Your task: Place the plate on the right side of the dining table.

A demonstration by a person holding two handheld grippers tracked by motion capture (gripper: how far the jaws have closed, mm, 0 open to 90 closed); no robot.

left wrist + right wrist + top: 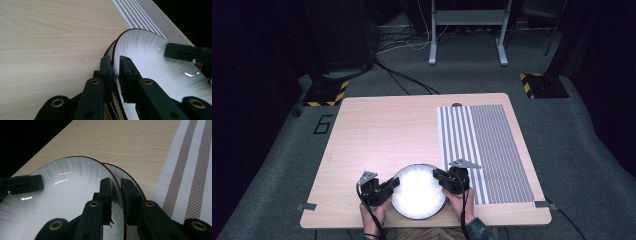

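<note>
Two black claws are gripping one white plate at the near edge of a pale wooden table. The left claw (115, 72) is pinching the plate's left rim between its narrowed jaws, one jaw inside the dish and one outside. The right claw (115, 195) is doing the same on the opposite rim, its jaws closed on the thin dark-lined edge. In the high view the left claw (384, 189) and the right claw (443, 179) are flanking the top plate (419, 191), with a person's hands coming in behind them from the near side.

The top plate (160, 67) is tilting slightly, and a second rim is showing just beneath it: in the right claw's view the lower plate (127, 178) is peeking out on the far side of the top plate (62, 195), so the stack appears to be two plates; whether more lie under them cannot be told. Judging by the double grip and the gap between the rims, the grasp is finished and the lift is only starting; carrying the plate away and setting it down somewhere are what is left.

To the right, a striped placemat (484, 150) is lying flat on the table (377, 135), just beside the plates, bare and possibly waiting for one. The count: two claws, two plates seen, one placemat, one table. Beyond the table's far edge, grey floor, cables and the feet of a stand are sitting in shadow.
</note>
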